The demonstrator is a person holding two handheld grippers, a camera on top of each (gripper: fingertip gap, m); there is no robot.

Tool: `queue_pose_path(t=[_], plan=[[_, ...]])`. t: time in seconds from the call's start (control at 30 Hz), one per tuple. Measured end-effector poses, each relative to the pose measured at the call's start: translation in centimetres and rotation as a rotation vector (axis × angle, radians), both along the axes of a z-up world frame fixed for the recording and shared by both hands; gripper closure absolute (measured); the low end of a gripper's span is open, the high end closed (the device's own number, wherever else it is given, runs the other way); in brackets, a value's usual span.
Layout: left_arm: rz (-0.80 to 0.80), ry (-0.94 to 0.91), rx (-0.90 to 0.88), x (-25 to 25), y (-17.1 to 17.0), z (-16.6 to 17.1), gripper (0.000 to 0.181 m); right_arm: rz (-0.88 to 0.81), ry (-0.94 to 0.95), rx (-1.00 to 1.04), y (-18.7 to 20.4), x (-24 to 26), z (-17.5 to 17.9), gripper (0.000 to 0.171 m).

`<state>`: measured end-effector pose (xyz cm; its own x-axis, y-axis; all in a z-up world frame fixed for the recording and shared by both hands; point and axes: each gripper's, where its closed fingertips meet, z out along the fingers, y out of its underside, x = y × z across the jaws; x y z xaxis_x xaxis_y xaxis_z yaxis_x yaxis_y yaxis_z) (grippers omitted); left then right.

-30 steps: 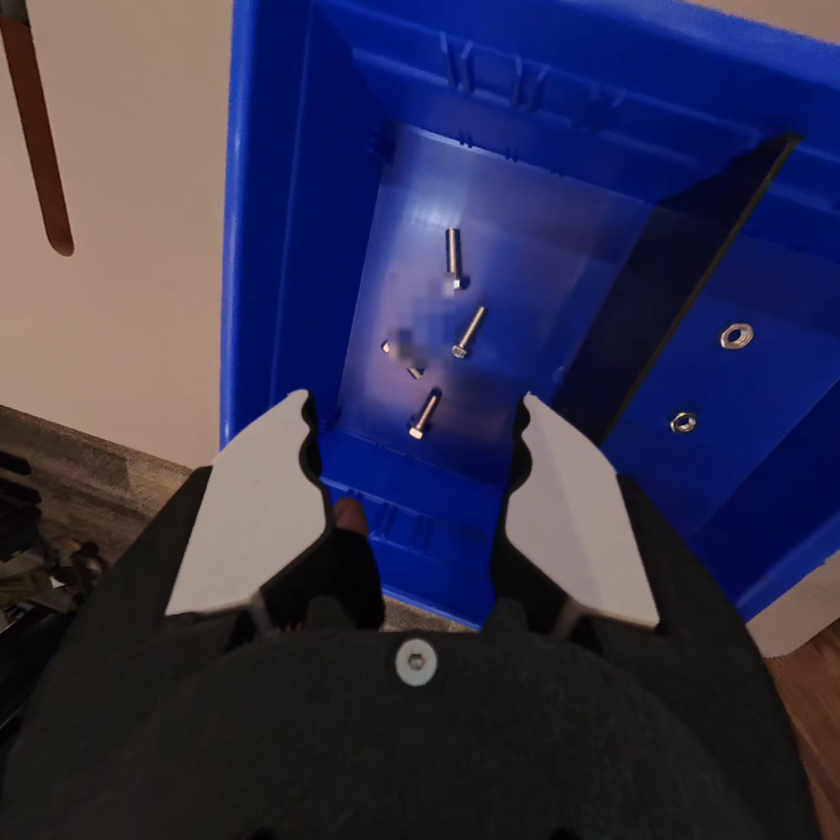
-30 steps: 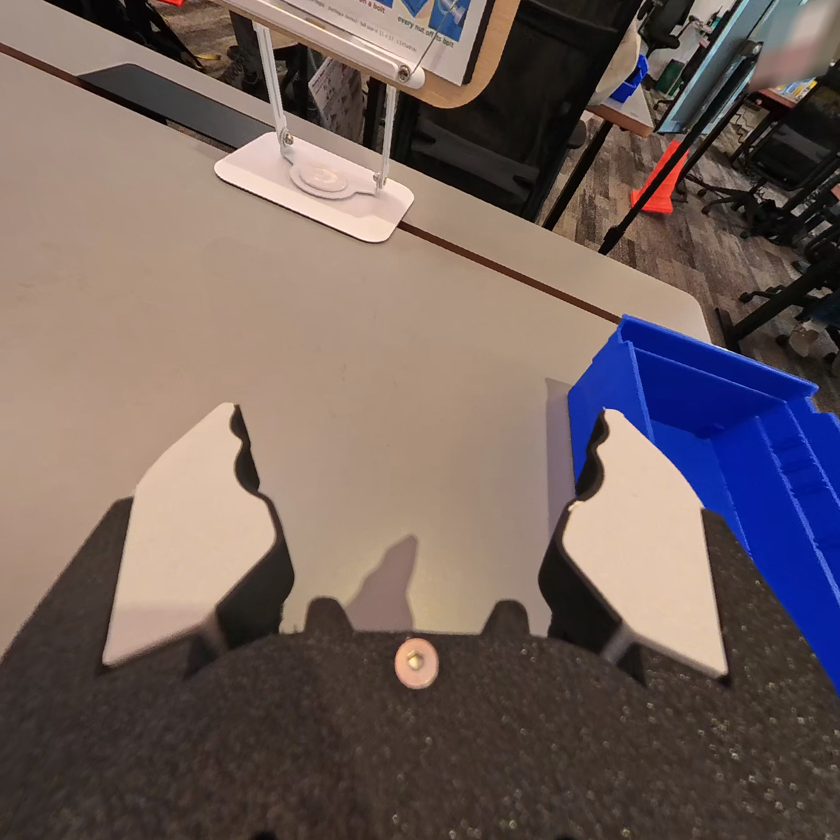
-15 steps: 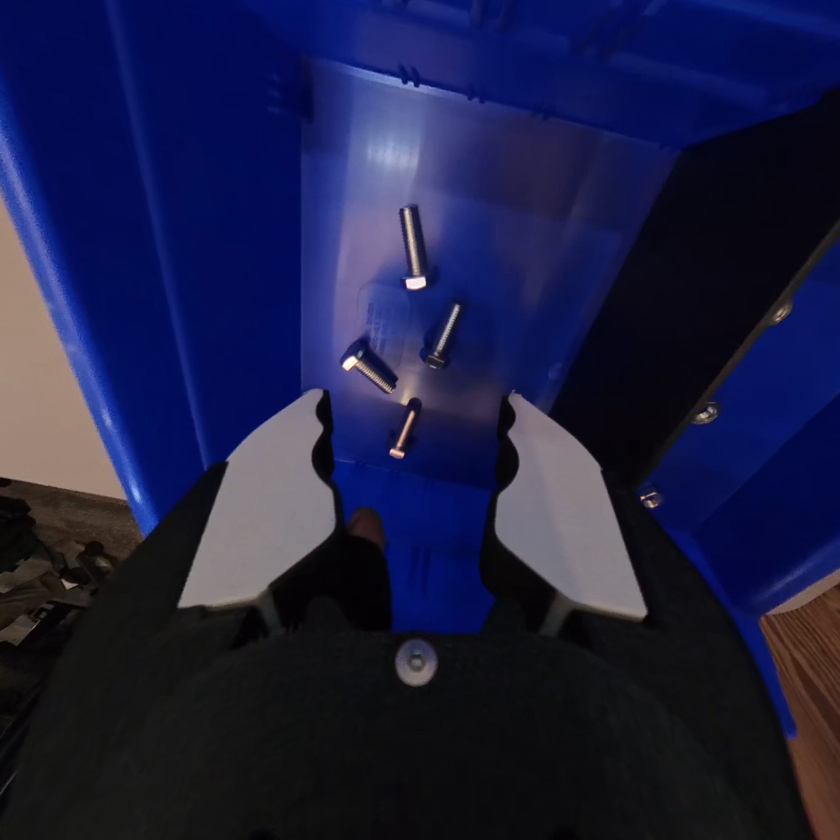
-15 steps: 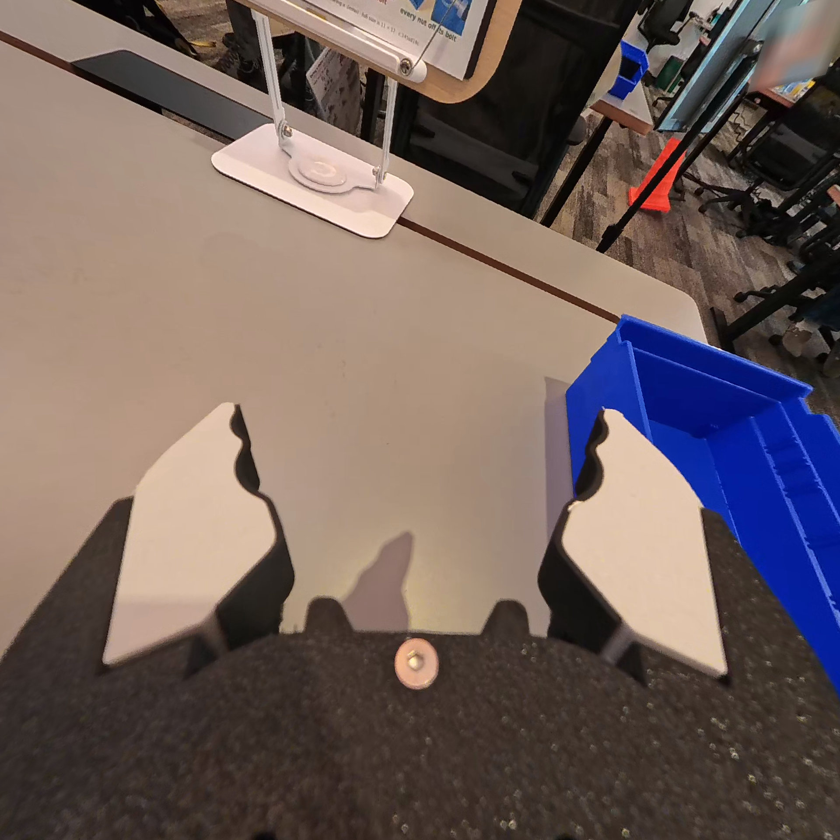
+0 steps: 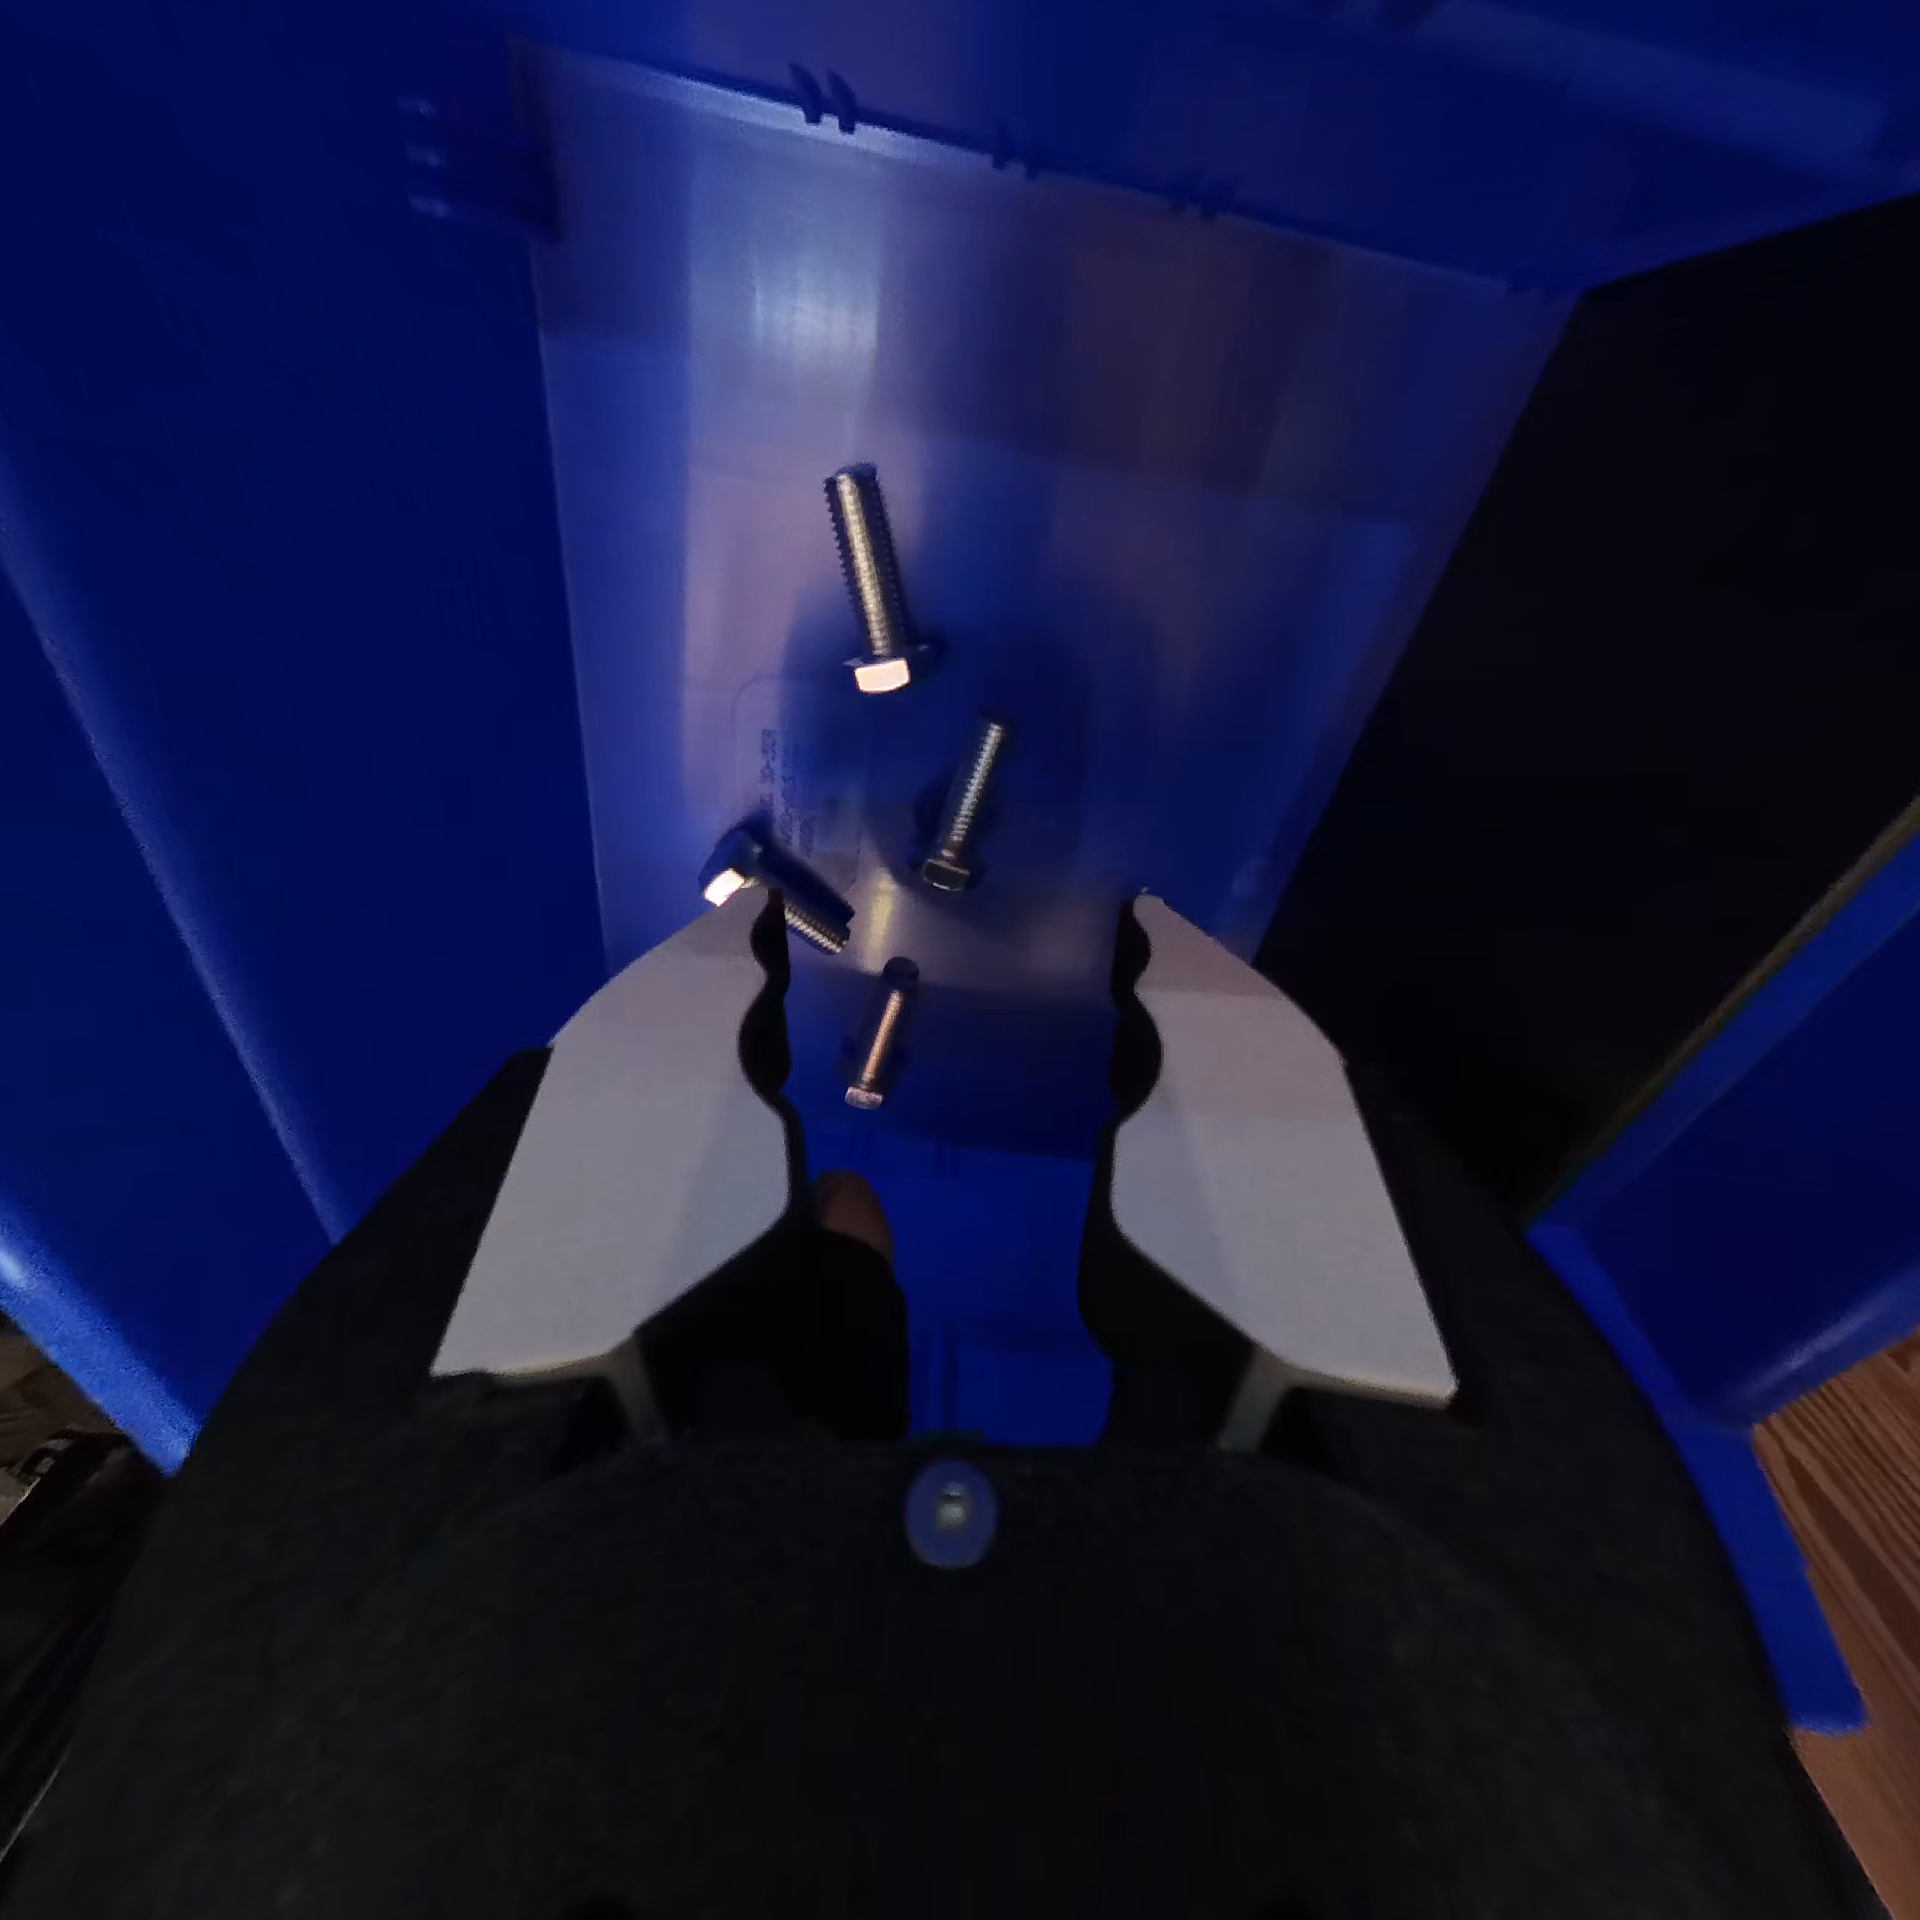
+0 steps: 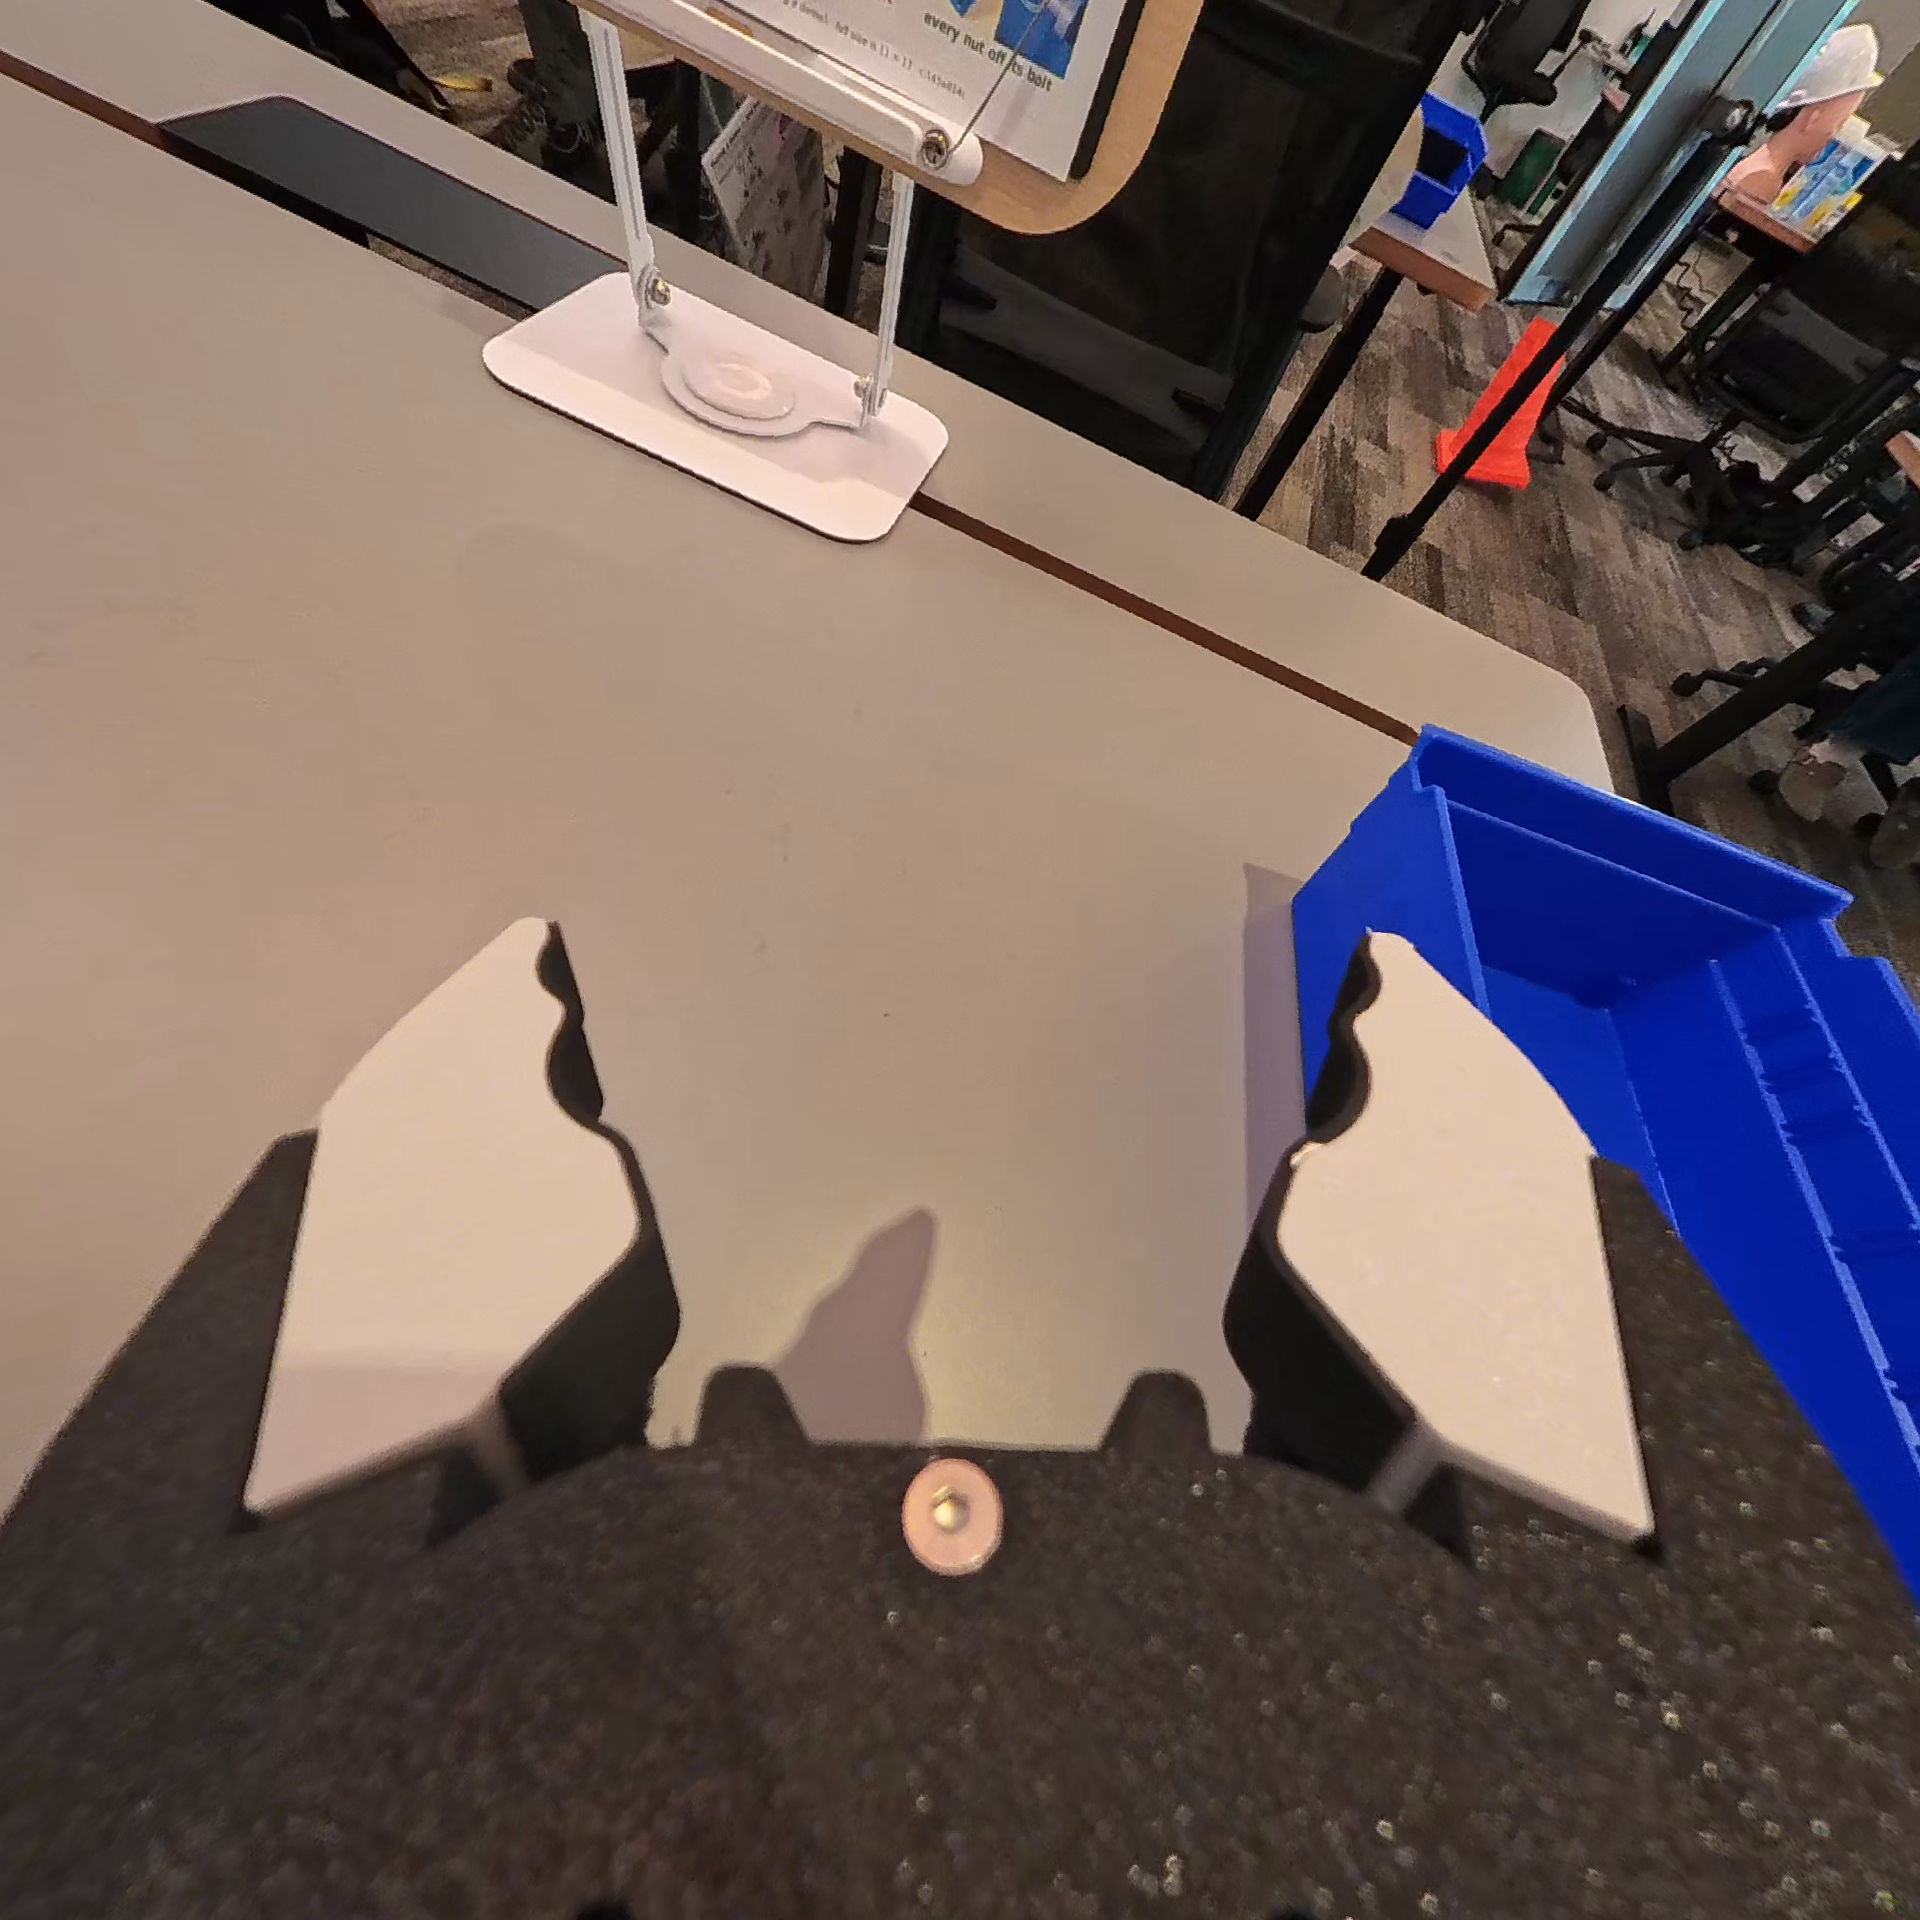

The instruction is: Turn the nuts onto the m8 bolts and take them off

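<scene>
Left gripper (image 5: pixel 951 909) spread, empty, angled down inside bin (image 5: pixel 291 623), lined up over nearest bolt (image 5: pixel 878 1034), likely for pickup. Three more bolts (image 5: pixel 875 582) lay loose on bin floor beyond; one (image 5: pixel 774 894) just beside left fingertip. Nuts not visible. Right gripper (image 6: pixel 956 945) spread, empty, hovered over table (image 6: pixel 520 675) beside bin, apparently waiting.

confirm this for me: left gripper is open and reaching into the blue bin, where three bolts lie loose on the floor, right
Not quite: the left wrist view shows four bolts, not three: and. The rest holds: the left gripper is open and reaching into the blue bin, and the bolts lie loose on its floor.
</scene>
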<state>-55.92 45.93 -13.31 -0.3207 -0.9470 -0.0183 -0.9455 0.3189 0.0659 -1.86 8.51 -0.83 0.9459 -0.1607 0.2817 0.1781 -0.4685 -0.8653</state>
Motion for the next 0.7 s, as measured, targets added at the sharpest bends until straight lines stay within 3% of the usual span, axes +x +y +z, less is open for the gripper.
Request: queue_pose_path(t=[0.7], plan=[[-0.002, -0.002, -0.018, 0.1, 0.0, -1.6, 0.132, 0.03, 0.01, -0.023, 0.2, -0.7, -0.4, 0.05]])
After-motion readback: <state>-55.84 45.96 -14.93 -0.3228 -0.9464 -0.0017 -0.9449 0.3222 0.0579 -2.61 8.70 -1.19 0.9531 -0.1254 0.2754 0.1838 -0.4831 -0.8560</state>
